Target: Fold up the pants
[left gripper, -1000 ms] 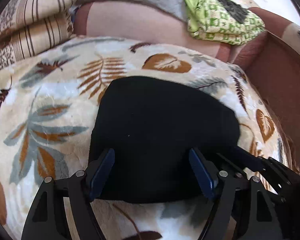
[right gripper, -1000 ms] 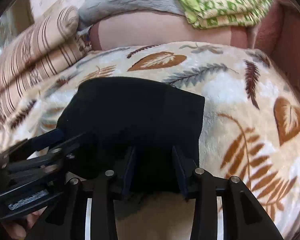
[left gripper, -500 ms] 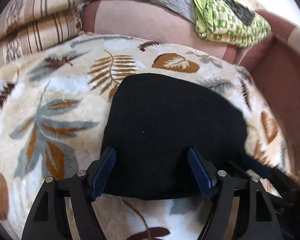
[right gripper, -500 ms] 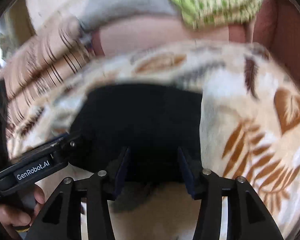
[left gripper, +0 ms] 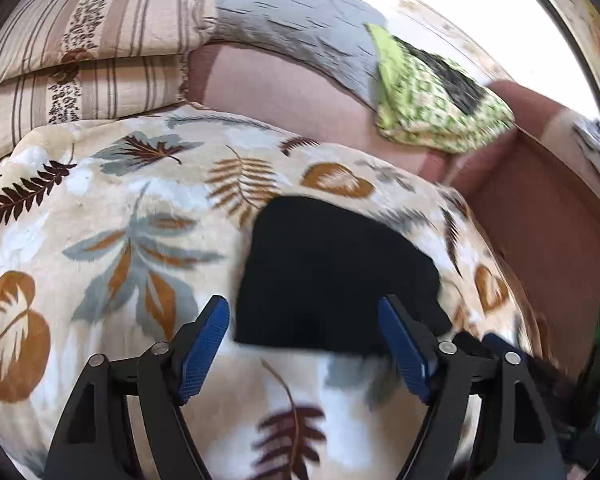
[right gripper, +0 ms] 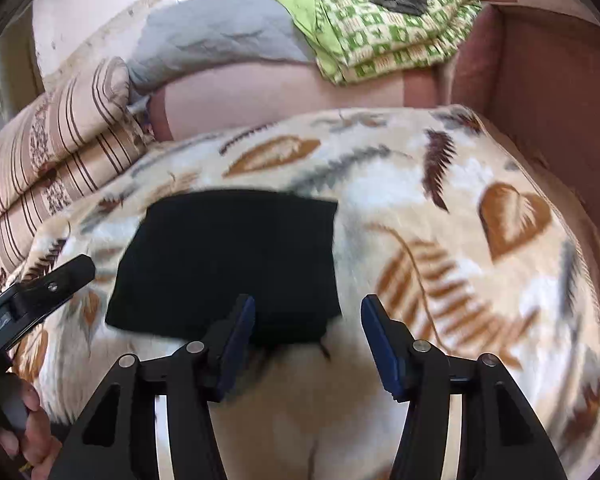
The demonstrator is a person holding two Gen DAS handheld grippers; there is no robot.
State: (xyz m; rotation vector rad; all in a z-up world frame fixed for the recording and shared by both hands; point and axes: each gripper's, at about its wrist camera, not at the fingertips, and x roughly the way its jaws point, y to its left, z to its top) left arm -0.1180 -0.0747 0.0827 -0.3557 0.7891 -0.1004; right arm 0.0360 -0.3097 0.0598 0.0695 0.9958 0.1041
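Leaf-printed fleece blanket (left gripper: 112,240) fills the nearest ground under both of your grippers, soft and lumpy, so anything laid on it settles into the pile rather than lying crisp. Your left gripper (left gripper: 304,346) has its blue pads spread wide with nothing pressed between them, set just off the near edge of the pants (left gripper: 336,276); your right gripper (right gripper: 308,338) has just been opening its jaws, and they now stand apart over the near right corner of the pants (right gripper: 228,264) without pinching it. The pants lie as a compact black rectangle flat on the blanket, in the middle of the sofa seat, which looks to me like a finished fold that you have let go of. In the right view your left hand (right gripper: 24,432) grips its tool handle at the lower left, off the fabric. Beyond the blanket, striped bedding (left gripper: 80,60) is stacked at the far left, a grey cushion (left gripper: 292,28) leans on the pinkish-brown sofa back (left gripper: 284,96), and a green-and-white patterned cloth (right gripper: 388,28) with a dark item on top sits further right. At the far right the brown sofa arm (right gripper: 552,100) closes off the seat, with bright light behind it.
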